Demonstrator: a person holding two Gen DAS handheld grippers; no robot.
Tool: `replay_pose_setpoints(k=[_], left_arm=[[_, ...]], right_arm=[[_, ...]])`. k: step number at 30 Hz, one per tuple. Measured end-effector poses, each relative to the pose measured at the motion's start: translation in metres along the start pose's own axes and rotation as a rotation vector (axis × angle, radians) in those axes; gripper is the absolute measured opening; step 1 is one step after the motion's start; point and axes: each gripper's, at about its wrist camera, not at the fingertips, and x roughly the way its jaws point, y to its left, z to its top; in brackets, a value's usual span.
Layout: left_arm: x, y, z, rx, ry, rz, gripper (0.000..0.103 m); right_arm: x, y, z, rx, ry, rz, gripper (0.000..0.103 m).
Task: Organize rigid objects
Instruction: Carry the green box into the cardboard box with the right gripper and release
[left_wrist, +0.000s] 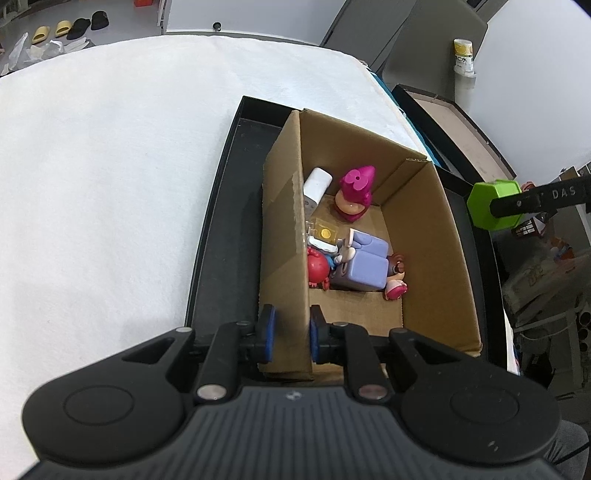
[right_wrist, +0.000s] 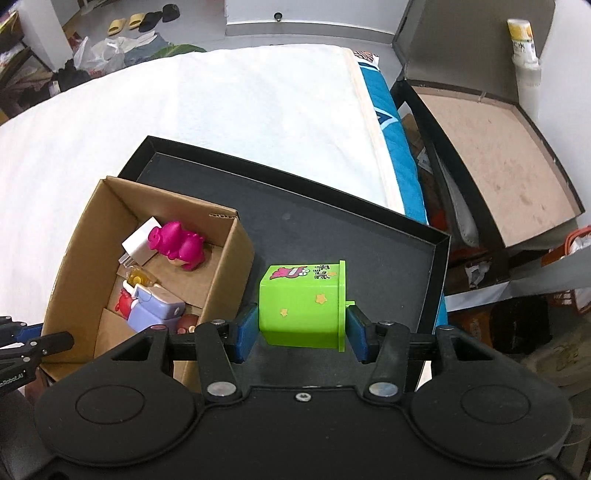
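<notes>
A white cloth (right_wrist: 240, 107) is covering the table, shoes (right_wrist: 144, 18) are lying on the floor behind. The black tray (right_wrist: 369, 236) is carrying the cardboard box (left_wrist: 417, 236) of toys. The left gripper (left_wrist: 290, 334) is pinching the box's wall between its fingers. The right gripper (right_wrist: 301, 328) is gripping a green cup (right_wrist: 301, 302), printed with stars and a cartoon face, over the tray. "DAS" is showing on that gripper's arm.

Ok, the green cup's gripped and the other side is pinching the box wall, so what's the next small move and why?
Probably carry the green plastic cup, held sideways in the right hand-held gripper over the black tray, leftward above the brown cardboard box. The left hand-held gripper steadies its wall, and the other toys already lie inside.
</notes>
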Motion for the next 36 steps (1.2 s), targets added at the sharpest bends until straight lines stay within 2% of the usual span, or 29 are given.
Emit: replay_pose_setpoints(k=[8, 22, 23, 25, 26, 36], left_arm=[[0.002, 0.003, 0.0, -0.007, 0.003, -0.013, 0.017], [0.001, 0.006, 0.0, -0.011, 0.004, -0.023, 0.017], [0.001, 0.006, 0.0, -0.011, 0.004, -0.024, 0.017], [0.001, 0.006, 0.001, -0.012, 0.004, -0.025, 0.017], [0.002, 0.006, 0.001, -0.013, 0.004, -0.026, 0.017], [0.001, 0.007, 0.0, -0.019, -0.001, -0.028, 0.018]], right_arm=[[-0.015, 0.021, 0.016, -0.063, -0.021, -0.02, 0.049], [-0.005, 0.087, 0.03, -0.144, -0.019, 0.034, 0.05], [-0.004, 0.09, 0.03, -0.144, -0.016, 0.04, 0.052], [-0.002, 0.092, 0.031, -0.137, -0.001, 0.057, 0.069], [-0.002, 0.093, 0.03, -0.135, -0.001, 0.06, 0.071], [-0.011, 0.075, 0.024, -0.093, -0.021, 0.045, 0.072]])
